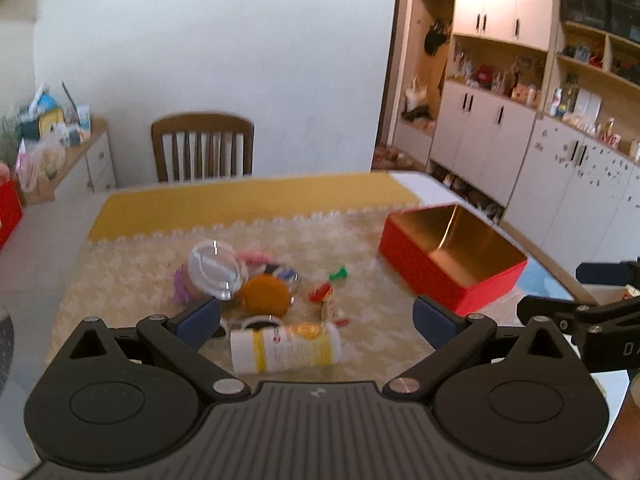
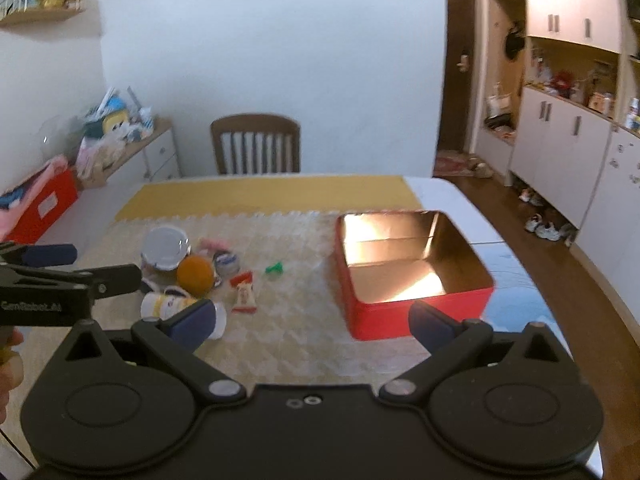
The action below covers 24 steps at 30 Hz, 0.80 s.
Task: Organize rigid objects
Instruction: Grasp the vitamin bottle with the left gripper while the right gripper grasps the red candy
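Holding both tools spread wide and empty above the counter [image 2: 304, 332], I see my left tool [image 1: 316, 318] over the white-and-yellow bottle [image 1: 286, 347]. It lies on its side just left of the red tin [image 2: 400, 312], long axis crosswise, parallel to the tin's near wall. My right tool [image 2: 310, 320] hangs at the tin's near edge.

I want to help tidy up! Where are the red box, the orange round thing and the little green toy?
red box [image 2: 384, 320]: right wrist view, on its red front wall.
orange round thing [image 2: 195, 275]: right wrist view, on its middle.
little green toy [image 2: 274, 268]: right wrist view, on its body.
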{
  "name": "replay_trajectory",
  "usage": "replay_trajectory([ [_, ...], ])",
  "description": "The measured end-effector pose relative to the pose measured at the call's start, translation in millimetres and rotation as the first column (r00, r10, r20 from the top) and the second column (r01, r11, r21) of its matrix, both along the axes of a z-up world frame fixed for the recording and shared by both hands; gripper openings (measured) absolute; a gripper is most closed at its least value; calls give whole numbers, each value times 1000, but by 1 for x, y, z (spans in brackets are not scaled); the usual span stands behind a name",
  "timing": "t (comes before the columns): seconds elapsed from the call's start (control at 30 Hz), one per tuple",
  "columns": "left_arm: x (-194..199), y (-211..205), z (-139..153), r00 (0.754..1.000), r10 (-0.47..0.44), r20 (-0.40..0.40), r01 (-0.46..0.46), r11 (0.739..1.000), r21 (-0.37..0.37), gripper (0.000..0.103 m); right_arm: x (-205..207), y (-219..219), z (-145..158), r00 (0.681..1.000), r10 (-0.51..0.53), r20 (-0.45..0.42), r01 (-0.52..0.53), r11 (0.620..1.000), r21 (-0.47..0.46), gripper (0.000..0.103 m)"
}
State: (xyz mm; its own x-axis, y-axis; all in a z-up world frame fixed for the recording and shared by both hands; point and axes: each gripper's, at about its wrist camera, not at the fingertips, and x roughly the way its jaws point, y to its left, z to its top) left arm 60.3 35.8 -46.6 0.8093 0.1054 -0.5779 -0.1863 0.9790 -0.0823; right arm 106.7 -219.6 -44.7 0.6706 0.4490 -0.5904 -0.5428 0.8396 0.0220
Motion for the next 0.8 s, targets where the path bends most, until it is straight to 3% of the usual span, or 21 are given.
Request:
replay_trajectory([
  [0.4,39,7,-48,994,29,-109,-26,999,27,103,55,37,-24,989,128,-70,-132,989,-60,101],
  [0.5,51,14,-52,987,70,-142,-73,997,-16,103,68,45,-32,987,148,-60,-152,985,-79,100],
  [0.7,70,37,-61,947,212,-242,-244,964,-109,103,93,62,-49,974,214,-73,-221,969,-113,97],
  [0.8,73,46,-65,907,307,-290,-353,928,-123,102,101,73,-58,963,259,-79,-268,954,-131,96],
])
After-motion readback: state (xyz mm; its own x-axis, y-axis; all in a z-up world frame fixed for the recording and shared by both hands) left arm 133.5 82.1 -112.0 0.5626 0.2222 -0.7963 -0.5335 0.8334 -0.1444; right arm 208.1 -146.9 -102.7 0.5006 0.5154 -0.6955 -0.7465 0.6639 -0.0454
